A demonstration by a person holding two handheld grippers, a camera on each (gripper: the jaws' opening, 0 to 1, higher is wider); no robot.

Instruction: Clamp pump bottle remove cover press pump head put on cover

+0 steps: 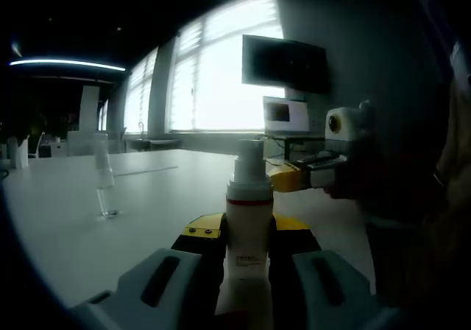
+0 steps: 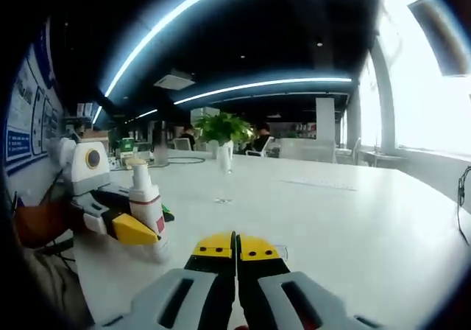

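The left claw (image 1: pixel 246 234) grips a white pump bottle with a red band (image 1: pixel 249 227), upright on the white tabletop (image 1: pixel 147 197) near its edge. The clear plastic cover (image 1: pixel 104 179) stands apart, farther in on the tabletop. The right claw (image 2: pixel 235 247) hangs above the tabletop, its yellow-tipped jaws pressed together, holding nothing.

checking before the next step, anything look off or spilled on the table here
Nothing stands out. The pump bottle stands upright, clamped in the left gripper; its clear cover stands upright, apart, on the dry-looking white table. The right gripper has its jaws closed, empty.
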